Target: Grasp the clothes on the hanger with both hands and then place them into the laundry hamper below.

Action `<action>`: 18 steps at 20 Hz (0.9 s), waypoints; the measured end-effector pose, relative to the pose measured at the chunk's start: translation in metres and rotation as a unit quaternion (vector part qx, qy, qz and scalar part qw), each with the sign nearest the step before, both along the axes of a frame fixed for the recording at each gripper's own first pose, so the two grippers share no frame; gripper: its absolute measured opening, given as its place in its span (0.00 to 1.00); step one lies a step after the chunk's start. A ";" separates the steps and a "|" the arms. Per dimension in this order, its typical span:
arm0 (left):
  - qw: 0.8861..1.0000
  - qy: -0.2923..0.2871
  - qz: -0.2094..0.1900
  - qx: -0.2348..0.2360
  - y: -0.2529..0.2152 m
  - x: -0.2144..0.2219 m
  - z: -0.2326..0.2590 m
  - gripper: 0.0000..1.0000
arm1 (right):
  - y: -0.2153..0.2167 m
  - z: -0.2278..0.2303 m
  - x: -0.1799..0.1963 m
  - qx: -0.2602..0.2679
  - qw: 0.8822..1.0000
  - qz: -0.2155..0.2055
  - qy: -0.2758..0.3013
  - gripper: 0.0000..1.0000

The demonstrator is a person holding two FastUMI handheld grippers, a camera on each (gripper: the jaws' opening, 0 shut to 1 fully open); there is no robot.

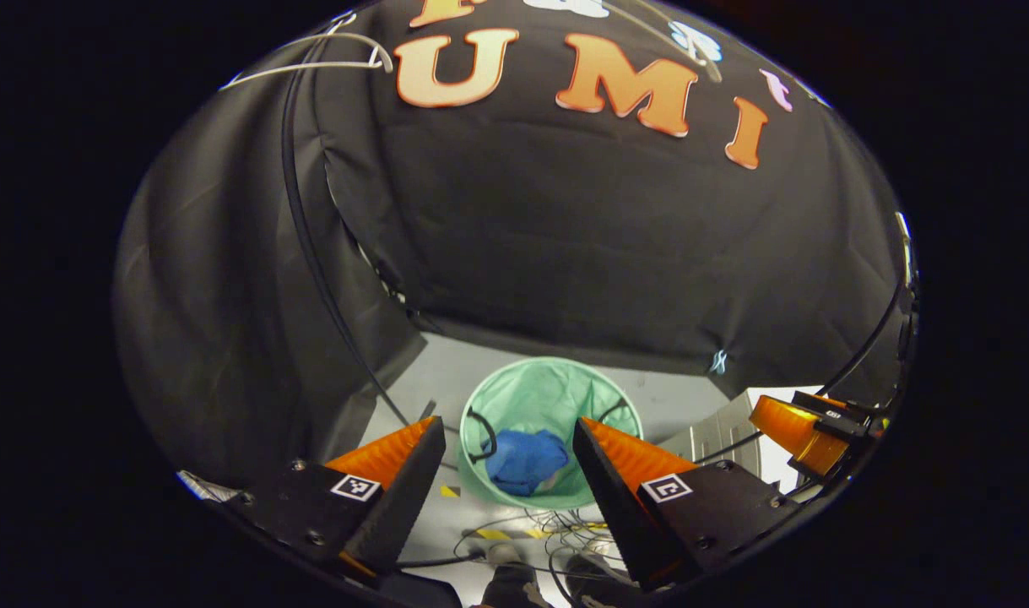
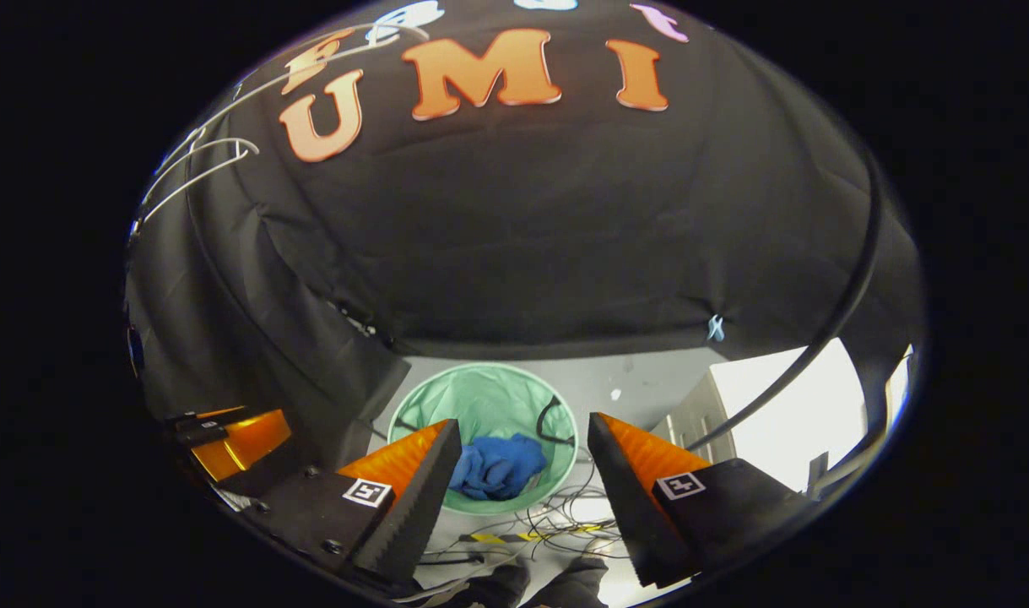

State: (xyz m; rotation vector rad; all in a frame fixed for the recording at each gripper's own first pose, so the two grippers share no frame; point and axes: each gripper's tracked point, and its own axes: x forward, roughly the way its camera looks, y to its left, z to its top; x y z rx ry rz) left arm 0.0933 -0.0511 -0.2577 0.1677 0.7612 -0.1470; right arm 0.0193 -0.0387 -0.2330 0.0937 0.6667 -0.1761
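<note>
Both claws stood wide, holding nothing: left gripper (image 1: pixel 507 460), right gripper (image 2: pixel 522 464). The crumpled blue cloth garment (image 1: pixel 524 460) lay inside the round pale-green mesh hamper (image 1: pixel 548 384) on the floor below. Judged: drop done, jaws spread w/ release.

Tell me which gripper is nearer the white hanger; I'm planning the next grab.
Left, likely. The white hanger hangs up and left of both; the left gripper is on that side, the right gripper farther right.
</note>
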 end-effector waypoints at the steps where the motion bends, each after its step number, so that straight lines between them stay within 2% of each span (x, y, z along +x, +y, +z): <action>1: 1.000 -0.018 -0.007 -0.005 -0.004 0.001 0.018 0.97 | -0.003 0.013 -0.006 -0.006 1.000 -0.006 -0.018 0.98; 6: 0.991 -0.113 -0.057 -0.038 -0.033 0.001 0.113 0.97 | -0.016 0.092 -0.024 -0.041 0.994 -0.023 -0.102 0.98; 10: 0.978 -0.176 -0.090 -0.062 -0.063 0.008 0.186 0.96 | -0.013 0.156 -0.030 -0.055 0.985 -0.019 -0.163 0.98; 11: 0.975 -0.192 -0.095 -0.065 -0.068 0.007 0.198 0.96 | -0.012 0.171 -0.031 -0.057 0.982 -0.016 -0.179 0.94; 12: 0.972 -0.202 -0.101 -0.068 -0.072 0.007 0.213 0.97 | -0.011 0.185 -0.031 -0.058 0.979 -0.014 -0.192 0.98; 14: 0.964 -0.234 -0.104 -0.070 -0.077 0.007 0.237 0.96 | -0.009 0.213 -0.035 -0.057 0.974 -0.009 -0.221 0.98; 15: 0.959 -0.255 -0.104 -0.073 -0.080 0.009 0.251 0.95 | -0.008 0.224 -0.034 -0.057 0.971 -0.006 -0.233 0.89; 18: 0.946 -0.295 -0.096 -0.092 -0.082 0.008 0.295 0.95 | -0.007 0.256 -0.031 -0.058 0.962 0.000 -0.267 0.89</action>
